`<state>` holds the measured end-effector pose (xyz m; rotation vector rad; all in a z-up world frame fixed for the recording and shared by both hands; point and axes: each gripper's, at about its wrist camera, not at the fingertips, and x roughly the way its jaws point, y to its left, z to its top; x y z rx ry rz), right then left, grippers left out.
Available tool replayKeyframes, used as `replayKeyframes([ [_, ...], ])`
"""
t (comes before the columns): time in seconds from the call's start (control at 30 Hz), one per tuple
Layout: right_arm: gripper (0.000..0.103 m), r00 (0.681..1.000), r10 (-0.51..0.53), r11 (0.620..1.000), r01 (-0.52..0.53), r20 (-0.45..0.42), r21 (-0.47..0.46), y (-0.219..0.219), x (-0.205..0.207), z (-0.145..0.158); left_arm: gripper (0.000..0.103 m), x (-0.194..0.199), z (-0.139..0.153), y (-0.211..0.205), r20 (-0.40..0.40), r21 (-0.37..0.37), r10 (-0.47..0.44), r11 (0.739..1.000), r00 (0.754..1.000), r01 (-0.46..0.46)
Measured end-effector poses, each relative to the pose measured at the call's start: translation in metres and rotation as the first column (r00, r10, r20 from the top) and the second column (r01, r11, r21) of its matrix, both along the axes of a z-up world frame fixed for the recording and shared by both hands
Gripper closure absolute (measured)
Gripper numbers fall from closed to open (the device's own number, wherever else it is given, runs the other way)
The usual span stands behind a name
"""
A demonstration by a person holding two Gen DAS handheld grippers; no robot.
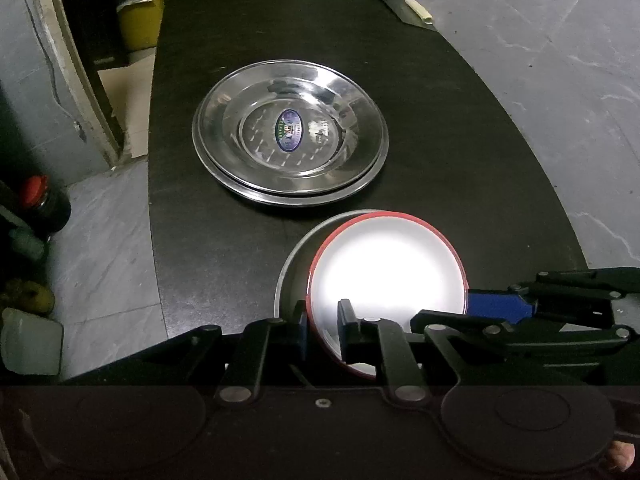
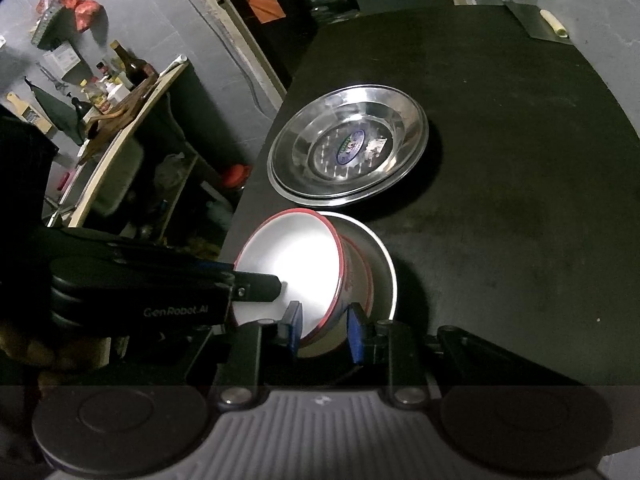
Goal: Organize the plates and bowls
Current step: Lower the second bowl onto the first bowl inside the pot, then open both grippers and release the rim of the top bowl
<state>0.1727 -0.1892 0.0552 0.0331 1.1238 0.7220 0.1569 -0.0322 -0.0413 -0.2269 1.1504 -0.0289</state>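
Observation:
A white bowl with a red rim (image 1: 388, 268) (image 2: 296, 260) is held tilted over a grey-rimmed white bowl (image 1: 290, 272) (image 2: 380, 260) on the black table (image 1: 460, 140). My left gripper (image 1: 324, 320) is shut on the red-rimmed bowl's near rim. My right gripper (image 2: 326, 332) is shut on the same bowl's rim from the other side; it also shows in the left wrist view (image 1: 500, 306). Two stacked steel plates (image 1: 290, 134) (image 2: 348, 144) lie farther back on the table.
A metal sheet with a pale roll (image 1: 418, 8) (image 2: 554, 24) lies at the table's far right corner. Left of the table are a yellow box (image 1: 142, 20), a red-capped jar (image 1: 38, 204) and a cluttered shelf with bottles (image 2: 116, 76).

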Motion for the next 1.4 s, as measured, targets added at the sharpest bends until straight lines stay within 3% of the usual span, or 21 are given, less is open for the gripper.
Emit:
replayKeyframes([
  [1.4,0.076,1.0,-0.006,0.999,0.006,-0.016,0.038,-0.0063,0.0071,-0.0008,0.086,0.0033,0.0019,-0.0018,-0.001,0.016,0.019,1.0,1.0,-0.019],
])
